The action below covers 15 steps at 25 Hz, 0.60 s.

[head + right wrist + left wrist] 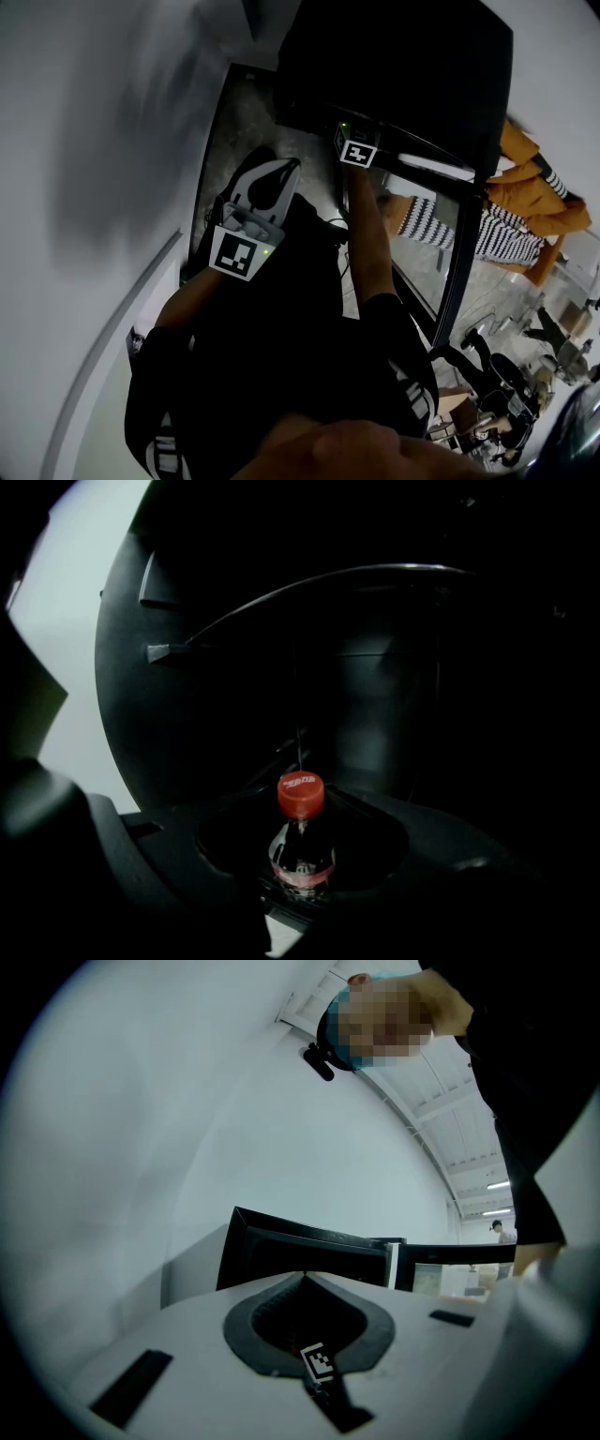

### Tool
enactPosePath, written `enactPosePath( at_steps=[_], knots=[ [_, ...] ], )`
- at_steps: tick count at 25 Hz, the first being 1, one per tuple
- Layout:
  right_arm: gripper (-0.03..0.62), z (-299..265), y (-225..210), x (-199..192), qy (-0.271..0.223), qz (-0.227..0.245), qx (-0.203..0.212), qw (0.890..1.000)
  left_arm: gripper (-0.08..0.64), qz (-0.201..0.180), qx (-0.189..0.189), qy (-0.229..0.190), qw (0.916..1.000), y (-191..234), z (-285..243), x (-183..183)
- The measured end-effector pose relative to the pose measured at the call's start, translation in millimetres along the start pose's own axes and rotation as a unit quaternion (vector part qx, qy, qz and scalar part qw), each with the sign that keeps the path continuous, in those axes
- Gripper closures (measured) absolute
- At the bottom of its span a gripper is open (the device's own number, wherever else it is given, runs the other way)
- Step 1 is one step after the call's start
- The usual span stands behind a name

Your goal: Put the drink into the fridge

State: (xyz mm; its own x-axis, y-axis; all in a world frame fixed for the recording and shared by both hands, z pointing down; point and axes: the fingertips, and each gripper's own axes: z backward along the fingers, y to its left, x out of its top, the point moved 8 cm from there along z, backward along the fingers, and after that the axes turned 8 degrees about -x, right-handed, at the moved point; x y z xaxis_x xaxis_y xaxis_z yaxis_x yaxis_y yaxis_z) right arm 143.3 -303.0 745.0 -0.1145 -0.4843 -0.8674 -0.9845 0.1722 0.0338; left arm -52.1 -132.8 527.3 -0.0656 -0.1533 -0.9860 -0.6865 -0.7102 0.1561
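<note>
As the right tool [302, 805] clasps the drink [300, 853], fridge [234, 696] space surrounds it.

White print on red cap [301, 794] of bottle [300, 853] unreadable; no other text legible.

Fridge [403, 66] interior open ahead; glass door [457, 272] flanks right; white wall [84, 141] close left.

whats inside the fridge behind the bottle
Inside the fridge, past the bottle, only a dark cavity shows, with a curved shelf edge and side-wall ledges. No other items show, but the depths are too dark to tell.
</note>
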Motion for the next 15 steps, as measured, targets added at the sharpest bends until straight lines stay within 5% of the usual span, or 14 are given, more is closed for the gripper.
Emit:
enactPosePath(
  at_steps=[15],
  knots=[
    [0.449,3.1,2.3,-3.6,-0.013,0.002,-0.013,1.000,0.555,0.006,0.002,-0.007,1.0000,3.4,0.9,2.4]
  ],
)
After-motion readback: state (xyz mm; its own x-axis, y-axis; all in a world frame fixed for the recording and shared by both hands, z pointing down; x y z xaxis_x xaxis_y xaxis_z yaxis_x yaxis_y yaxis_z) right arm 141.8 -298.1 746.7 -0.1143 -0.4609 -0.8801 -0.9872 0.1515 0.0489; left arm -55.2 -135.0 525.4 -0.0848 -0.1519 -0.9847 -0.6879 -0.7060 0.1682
